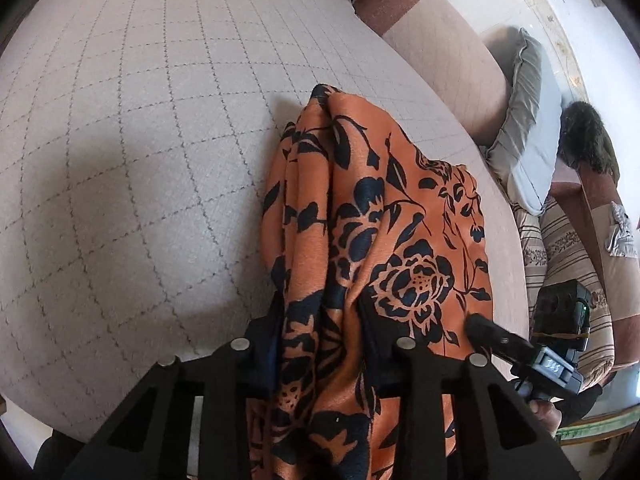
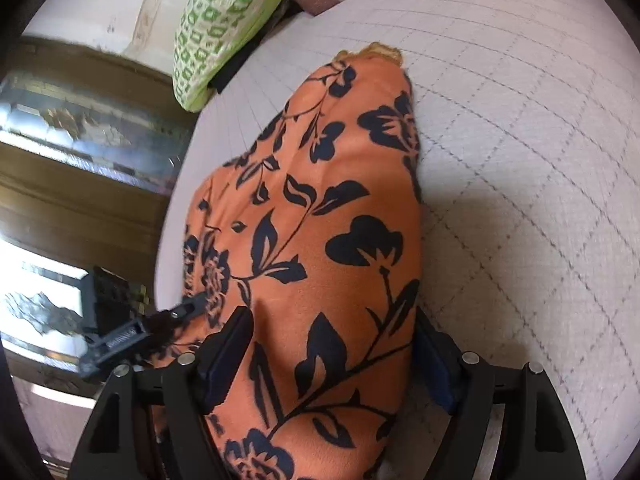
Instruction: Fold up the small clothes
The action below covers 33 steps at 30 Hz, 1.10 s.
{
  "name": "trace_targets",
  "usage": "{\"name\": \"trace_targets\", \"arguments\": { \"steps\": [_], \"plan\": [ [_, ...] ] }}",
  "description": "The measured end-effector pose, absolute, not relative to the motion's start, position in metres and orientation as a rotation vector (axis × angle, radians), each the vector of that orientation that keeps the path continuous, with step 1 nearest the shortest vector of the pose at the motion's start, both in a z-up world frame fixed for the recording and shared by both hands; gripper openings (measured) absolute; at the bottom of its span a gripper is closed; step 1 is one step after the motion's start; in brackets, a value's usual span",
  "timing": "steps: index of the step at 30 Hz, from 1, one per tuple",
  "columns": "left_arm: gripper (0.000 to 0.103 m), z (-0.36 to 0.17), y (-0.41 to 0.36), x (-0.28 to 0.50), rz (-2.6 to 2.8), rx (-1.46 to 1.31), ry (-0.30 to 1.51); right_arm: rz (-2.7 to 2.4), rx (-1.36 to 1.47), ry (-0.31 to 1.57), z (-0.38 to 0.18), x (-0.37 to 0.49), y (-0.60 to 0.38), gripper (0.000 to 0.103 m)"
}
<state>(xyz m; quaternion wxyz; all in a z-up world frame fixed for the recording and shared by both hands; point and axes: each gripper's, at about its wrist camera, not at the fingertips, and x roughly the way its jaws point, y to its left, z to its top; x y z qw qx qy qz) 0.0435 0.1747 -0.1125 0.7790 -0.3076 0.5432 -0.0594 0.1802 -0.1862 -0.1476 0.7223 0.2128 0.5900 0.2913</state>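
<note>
An orange garment with a black flower print hangs bunched over the pale quilted bed surface. My left gripper is shut on a gathered fold of it, the cloth running up between the jaws. In the right wrist view the same garment drapes over my right gripper, whose jaws stand wide apart with a broad thickness of cloth between them. The right gripper also shows in the left wrist view, touching the garment's right edge. The left gripper shows in the right wrist view at the garment's left edge.
A green patterned pillow lies at the far edge of the bed. A grey pillow and striped cushion sit to the right on a brown sofa. Dark wooden furniture stands left of the bed.
</note>
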Motion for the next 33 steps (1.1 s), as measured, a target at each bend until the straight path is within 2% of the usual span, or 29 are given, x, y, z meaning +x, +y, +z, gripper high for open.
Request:
{"name": "trace_targets", "arguments": {
  "steps": [1,3,4,6,8,17,21,24,26,27,29,30,31,33],
  "plan": [
    [0.03,-0.11,0.172,0.043,-0.125,-0.644,1.17,0.636,0.431,1.304,-0.148,0.181,-0.18,0.071],
    [0.026,-0.103,0.163,0.045,-0.115,-0.596,1.156,0.63,0.415,1.304,-0.146,0.18,-0.175,0.05],
    [0.025,-0.096,0.157,0.044,-0.114,-0.563,1.143,0.635,0.443,1.296,-0.143,0.181,-0.178,0.045],
    [0.024,-0.08,0.146,0.042,-0.117,-0.516,1.109,0.661,0.467,1.265,-0.132,0.178,-0.182,0.04],
    [0.023,-0.065,0.136,0.042,-0.145,-0.493,1.073,0.67,0.438,1.233,-0.121,0.172,-0.18,0.039],
    [0.023,-0.001,0.07,0.083,-0.285,-0.439,0.949,0.656,0.391,1.043,-0.036,0.182,-0.229,0.038],
    [0.024,-0.009,0.041,0.119,-0.307,-0.442,0.954,0.602,0.381,1.012,-0.026,0.208,-0.26,0.038],
    [0.025,-0.033,0.031,0.139,-0.295,-0.459,0.995,0.568,0.392,1.03,-0.04,0.226,-0.275,0.039],
    [0.028,-0.06,0.023,0.152,-0.266,-0.441,1.04,0.549,0.388,1.047,-0.059,0.238,-0.283,0.041],
    [0.031,-0.074,0.023,0.155,-0.232,-0.434,1.078,0.515,0.397,1.065,-0.078,0.245,-0.286,0.049],
    [0.047,-0.099,0.022,0.16,-0.151,-0.401,1.163,0.451,0.391,1.125,-0.109,0.257,-0.295,0.057],
    [0.054,-0.098,0.025,0.158,-0.138,-0.408,1.16,0.381,0.364,1.184,-0.129,0.261,-0.297,0.06],
    [0.057,-0.091,0.028,0.154,-0.124,-0.4,1.154,0.364,0.398,1.207,-0.142,0.26,-0.302,0.065],
    [0.057,-0.066,0.033,0.142,-0.13,-0.351,1.112,0.372,0.49,1.162,-0.14,0.251,-0.316,0.065]
  ]
}}
